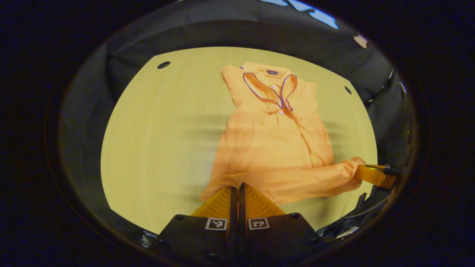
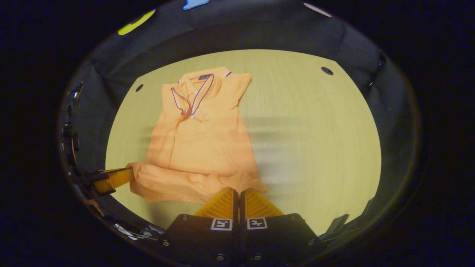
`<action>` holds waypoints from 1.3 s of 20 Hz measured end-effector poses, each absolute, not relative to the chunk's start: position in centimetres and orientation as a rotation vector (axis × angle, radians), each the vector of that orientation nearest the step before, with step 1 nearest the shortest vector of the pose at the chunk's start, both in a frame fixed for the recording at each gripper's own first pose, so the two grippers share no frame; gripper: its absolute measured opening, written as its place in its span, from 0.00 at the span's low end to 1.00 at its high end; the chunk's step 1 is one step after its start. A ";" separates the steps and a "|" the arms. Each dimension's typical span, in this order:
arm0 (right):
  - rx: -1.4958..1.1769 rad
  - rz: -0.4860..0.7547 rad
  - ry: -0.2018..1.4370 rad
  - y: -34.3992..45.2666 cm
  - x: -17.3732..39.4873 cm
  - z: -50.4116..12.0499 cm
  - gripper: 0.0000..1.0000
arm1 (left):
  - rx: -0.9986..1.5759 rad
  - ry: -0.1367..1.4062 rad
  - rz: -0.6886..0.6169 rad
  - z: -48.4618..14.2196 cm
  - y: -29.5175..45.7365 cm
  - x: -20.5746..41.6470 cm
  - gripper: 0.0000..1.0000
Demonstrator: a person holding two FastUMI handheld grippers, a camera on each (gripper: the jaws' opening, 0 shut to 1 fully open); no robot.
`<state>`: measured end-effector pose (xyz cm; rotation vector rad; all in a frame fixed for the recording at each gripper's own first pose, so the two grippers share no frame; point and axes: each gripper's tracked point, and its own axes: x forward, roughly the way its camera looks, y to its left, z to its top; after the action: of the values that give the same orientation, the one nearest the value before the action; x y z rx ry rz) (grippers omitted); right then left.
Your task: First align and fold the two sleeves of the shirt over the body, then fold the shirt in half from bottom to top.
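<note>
The bench (image 1: 156,141) is a pale wood-grain surface with rounded corners; small dark round holes (image 1: 163,65) sit near its far corners. Black cloth walls stand behind it.

The shirt (image 1: 276,137) is an orange polo with a dark-trimmed collar (image 1: 270,89) and a buttoned placket. It lies flat on the bench, collar toward the far edge, hem toward the camera. Both sleeves lie folded in over the body, giving a narrow column. The bottom hem is bunched into a thick roll across the near end.

The left gripper view places the shirt right of centre with bare bench to its left. The right gripper view (image 2: 200,137) places it left of centre with bare bench (image 2: 315,141) to its right.

The left gripper (image 1: 238,189) has its fingers pressed together on the near-left corner of the hem; fabric lies pinched between them. The same gripper appears at the left edge of the right gripper view (image 2: 128,172), gripping the end of the rolled hem.

The right gripper (image 2: 239,193) has its fingers likewise pressed together on the hem's other corner, with cloth pinched between them. It appears at the right edge of the left gripper view (image 1: 360,170), holding the raised end of the hem.
</note>
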<state>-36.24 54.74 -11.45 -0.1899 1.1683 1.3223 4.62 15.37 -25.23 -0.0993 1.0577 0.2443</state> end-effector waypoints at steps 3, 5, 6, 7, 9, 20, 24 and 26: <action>-0.151 1.326 1.147 58.1 -34.2 -9.8 0.00 | -0.088 1.027 0.248 -23.7 16.3 8.5 0.07; -0.131 1.330 1.136 60.7 -32.9 -9.2 0.00 | -0.082 1.010 0.252 -23.1 17.1 11.4 0.07; -0.123 1.330 1.128 61.7 -32.1 -8.7 0.00 | -0.080 1.000 0.253 -22.8 17.4 12.9 0.06; -0.114 1.330 1.121 62.1 -31.6 -8.3 0.00 | -0.075 0.990 0.252 -22.6 17.6 14.4 0.07; -0.087 1.326 1.106 64.1 -30.5 -7.7 0.00 | -0.059 0.970 0.247 -22.0 18.2 17.3 0.07; 0.059 1.292 1.032 74.0 -26.3 -7.6 0.00 | 0.027 0.814 0.237 -21.4 22.7 33.7 0.06; 0.101 1.275 1.014 74.9 -26.4 -7.5 0.00 | 0.082 0.792 0.213 -23.5 23.8 36.8 0.06; 0.101 1.267 1.001 74.6 -26.2 -7.5 0.00 | 0.101 0.763 0.205 -24.1 24.3 38.1 0.06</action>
<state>-26.21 74.64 -7.53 0.1014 1.0012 1.2672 38.08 24.25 -24.07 0.1010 0.7633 0.2050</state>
